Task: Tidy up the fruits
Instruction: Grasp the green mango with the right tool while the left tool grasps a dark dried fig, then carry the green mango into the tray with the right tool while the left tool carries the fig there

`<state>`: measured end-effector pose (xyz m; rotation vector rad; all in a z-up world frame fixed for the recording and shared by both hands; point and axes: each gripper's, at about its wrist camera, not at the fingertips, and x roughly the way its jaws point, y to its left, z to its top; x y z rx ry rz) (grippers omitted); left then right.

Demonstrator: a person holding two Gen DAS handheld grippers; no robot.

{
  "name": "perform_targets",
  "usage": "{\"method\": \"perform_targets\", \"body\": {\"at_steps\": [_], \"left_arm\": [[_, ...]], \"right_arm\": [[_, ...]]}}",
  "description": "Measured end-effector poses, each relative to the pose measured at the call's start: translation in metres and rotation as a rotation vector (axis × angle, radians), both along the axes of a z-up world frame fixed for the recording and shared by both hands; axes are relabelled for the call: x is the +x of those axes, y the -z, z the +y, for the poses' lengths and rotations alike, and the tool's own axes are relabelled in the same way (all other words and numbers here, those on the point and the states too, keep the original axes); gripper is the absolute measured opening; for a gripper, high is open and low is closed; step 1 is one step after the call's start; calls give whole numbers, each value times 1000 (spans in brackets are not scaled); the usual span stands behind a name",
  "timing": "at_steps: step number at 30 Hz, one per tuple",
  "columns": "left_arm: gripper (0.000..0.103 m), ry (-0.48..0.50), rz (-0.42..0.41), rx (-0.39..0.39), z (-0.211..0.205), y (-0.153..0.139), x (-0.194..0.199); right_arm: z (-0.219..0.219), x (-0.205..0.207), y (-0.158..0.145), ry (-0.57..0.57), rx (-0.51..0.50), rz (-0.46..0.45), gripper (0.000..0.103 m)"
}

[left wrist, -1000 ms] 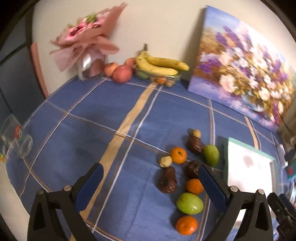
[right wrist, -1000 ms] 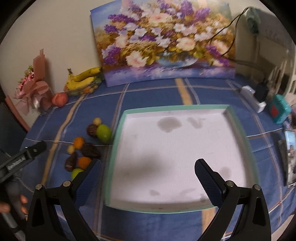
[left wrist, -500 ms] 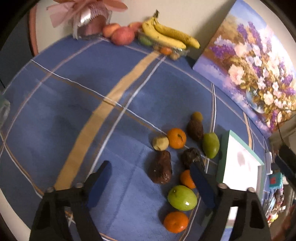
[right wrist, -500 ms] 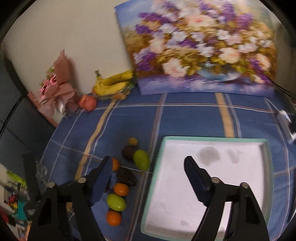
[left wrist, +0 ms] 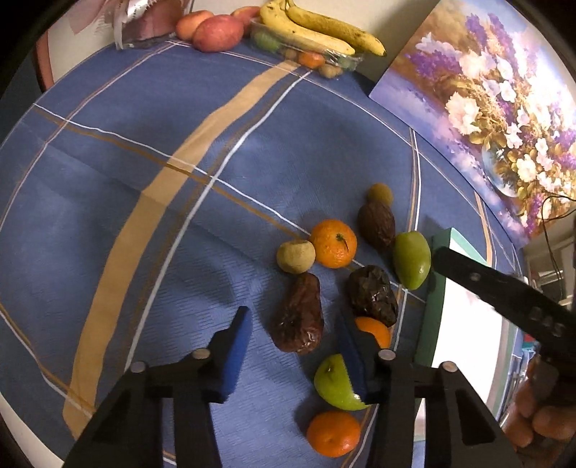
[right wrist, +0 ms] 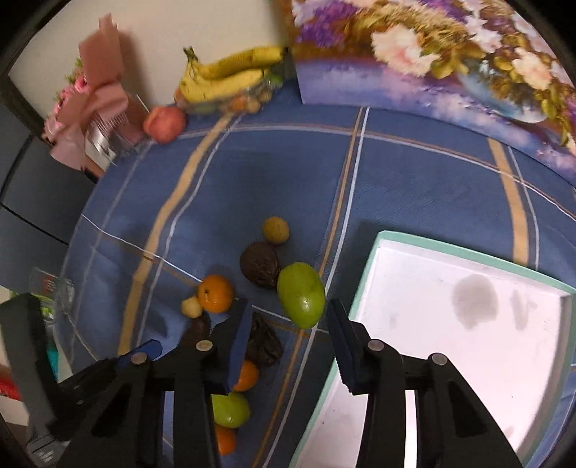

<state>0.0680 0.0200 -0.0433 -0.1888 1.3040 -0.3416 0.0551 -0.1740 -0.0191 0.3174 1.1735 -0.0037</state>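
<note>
1. The left gripper (left wrist: 293,345) points steeply down over the blue plaid tablecloth (left wrist: 151,187). Its jaws have just been closing and now stand partly apart; a long wrinkled brown fruit (left wrist: 298,318) lies between the blue pads, neither pad pressing it.
2. The right gripper (right wrist: 288,336) also tilts steeply down, at the left edge of the mint-rimmed white tray (right wrist: 370,259). Its jaws have likewise just been closing and are partly apart, with the lower end of an oval green fruit (right wrist: 300,293) in the gap but not gripped. In the left wrist view, fingers of the person's hand (left wrist: 540,428) show at the lower right.
3. The loose fruits all lie on the cloth just left of the tray, none inside it. The tray's white floor is bare apart from grey stains.
4. Counted in the left wrist view: three small oranges (left wrist: 333,243), one partly hidden behind the gripper's right finger; two green fruits, the second (left wrist: 334,383) nearer the camera; three dark wrinkled brown fruits; two small tan round fruits (left wrist: 295,256).
5. Well beyond the tray, by the wall, are a bunch of bananas (left wrist: 316,30) on a clear pack of small fruits, red apples (left wrist: 216,32), a pink wrapped bouquet (right wrist: 90,104) and a flower painting (left wrist: 482,93).
</note>
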Motion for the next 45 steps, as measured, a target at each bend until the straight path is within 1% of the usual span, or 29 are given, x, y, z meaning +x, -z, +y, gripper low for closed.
{"method": "perform_targets", "body": {"at_steps": [1,4,6,9,10,14,15,18,23,26,30,33,35,38,41,45], "left_arm": [[47,4,1,5,-1,1,1],[39,14,11,16,-5,4,2],[34,19,24,7,-8,6,4],[34,22,28,5,-11,7,6],[34,22,26,7,-12,7,7],[34,22,21,11,-13,5,6],[34,15,30,33,-13,4,6],[34,2,5,24,-7,-3,2],[34,-12,-50,7,-3,-19,-3],[34,-14,-73,-10,0,-27,-5],[34,-3,-109,-5,2,-40,-13],[34,-1,-137,12,-2,-51,-17],[34,2,-165,38,-9,-59,-21],[34,16,-195,37,-23,-72,-30],[34,60,-230,47,-47,-81,-42],[34,98,-233,66,-80,-85,-55]], "right_arm": [[2,3,4,-8,-7,7,44],[4,13,17,-21,-36,38,43],[4,18,25,-24,-43,59,43],[4,24,37,-24,-56,83,43],[3,24,40,-21,-54,85,39],[1,24,40,-14,-52,66,39],[1,23,39,-14,-49,65,39],[-1,16,31,-6,-44,44,39],[-7,-12,4,35,-23,-34,39],[-11,-35,-10,94,-40,-70,39],[-23,-63,-23,167,7,-128,39],[-35,-76,-30,238,-17,-145,39],[-49,-85,-36,280,-3,-164,39],[-66,-97,-36,321,3,-179,39],[-85,-110,-33,359,-5,-171,39],[-106,-125,-31,389,-20,-177,39]]}}
